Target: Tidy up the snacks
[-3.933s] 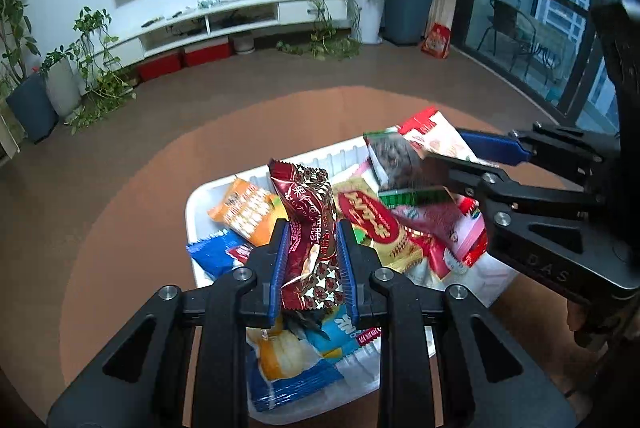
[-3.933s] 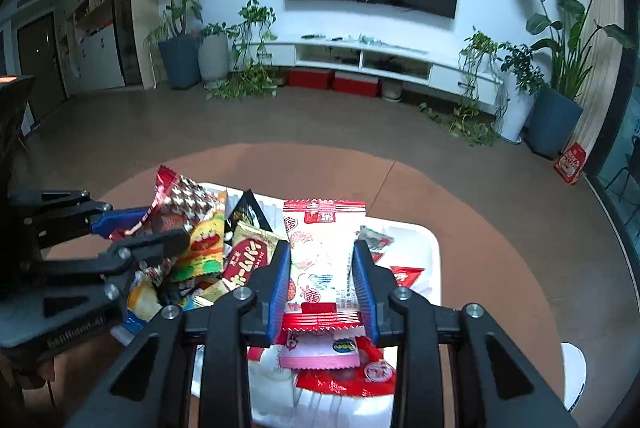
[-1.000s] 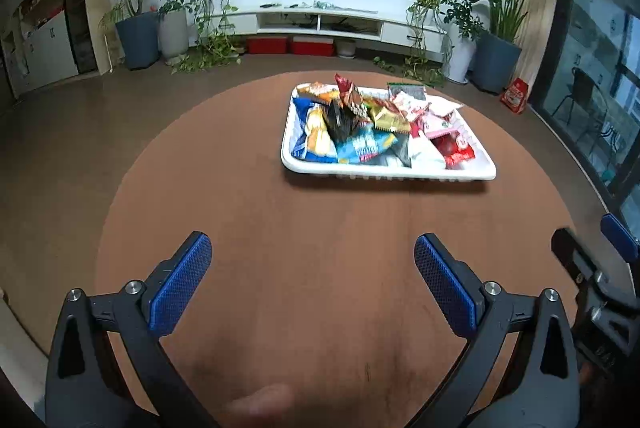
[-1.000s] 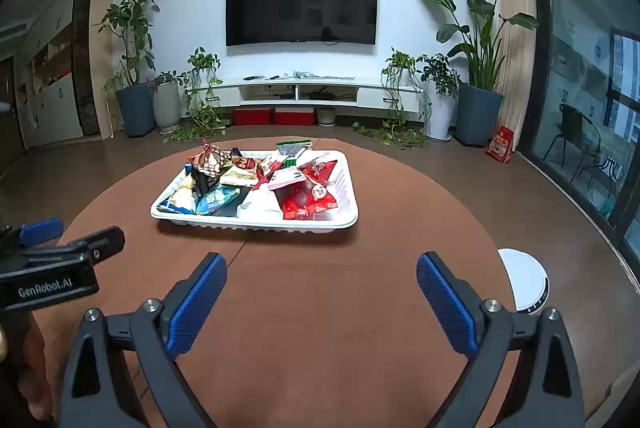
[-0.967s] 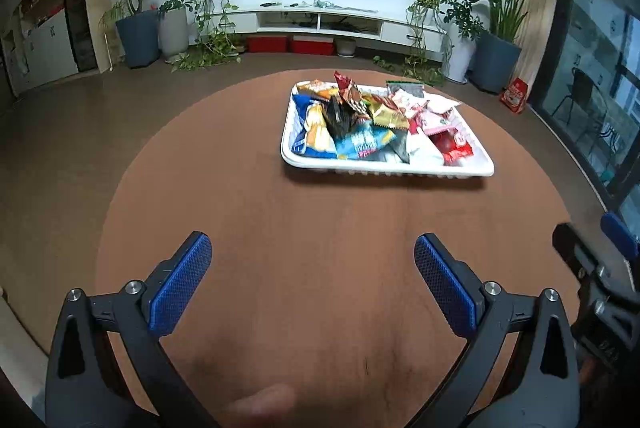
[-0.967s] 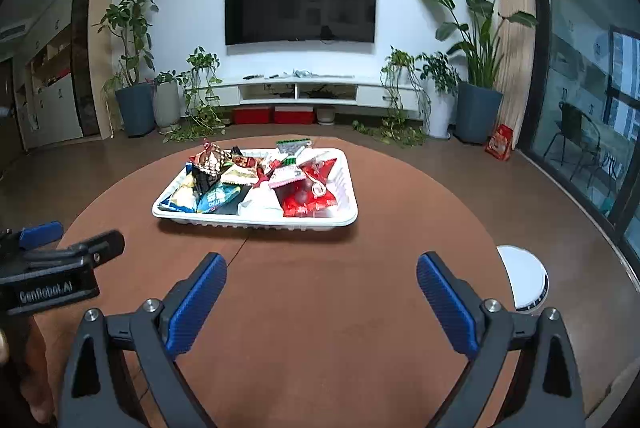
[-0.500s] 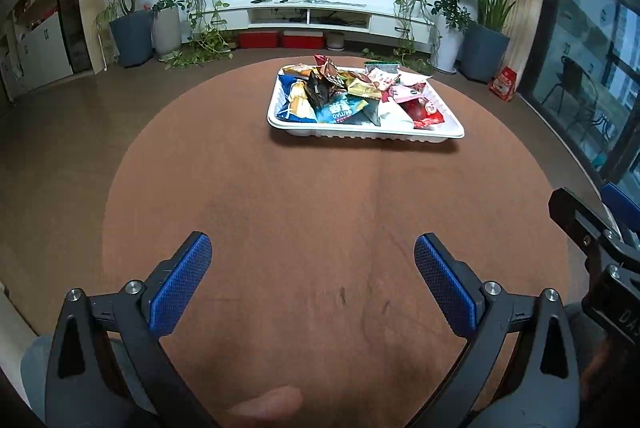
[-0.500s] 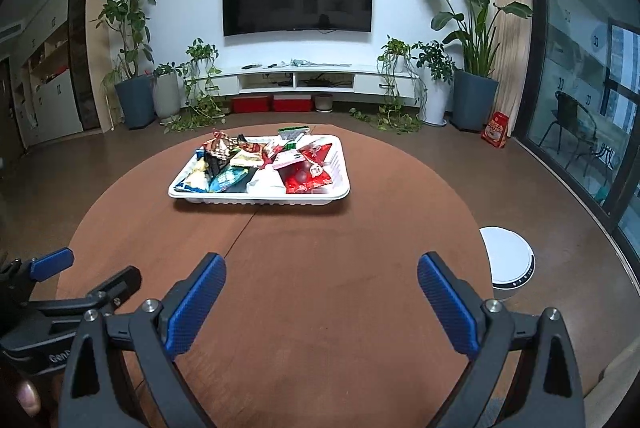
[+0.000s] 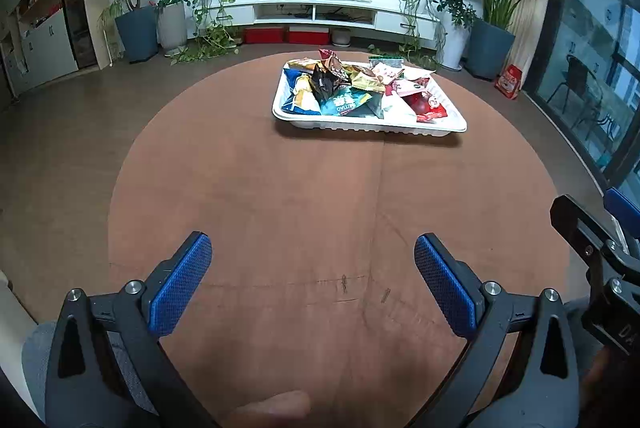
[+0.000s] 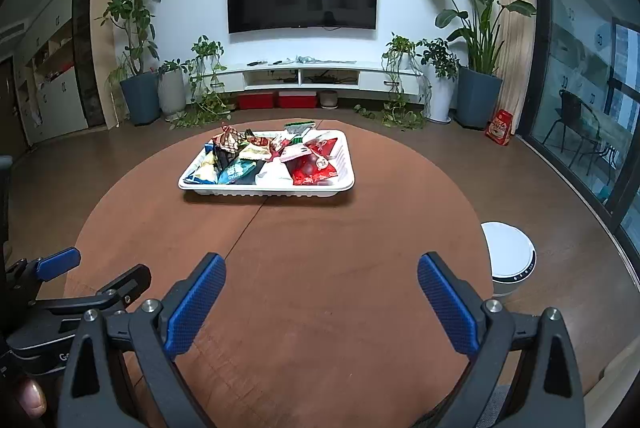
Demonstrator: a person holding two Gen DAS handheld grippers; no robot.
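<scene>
Snacks (image 9: 352, 88) fill a white tray (image 9: 372, 125) on the round table (image 9: 280, 196), nothing between.

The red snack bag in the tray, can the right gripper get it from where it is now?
Probably yes, after moving forward. The right gripper is open and empty, with bare table between it and the tray. The red snack bag lies on top by the near edge, uncovered.

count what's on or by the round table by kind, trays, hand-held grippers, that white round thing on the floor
tray piled with snack packets: 1
hand-held grippers, left hand-held gripper and right hand-held gripper, both open and empty over the table: 2
white round device on the floor: 1
total: 4
The packets overlap too much to count.
</scene>
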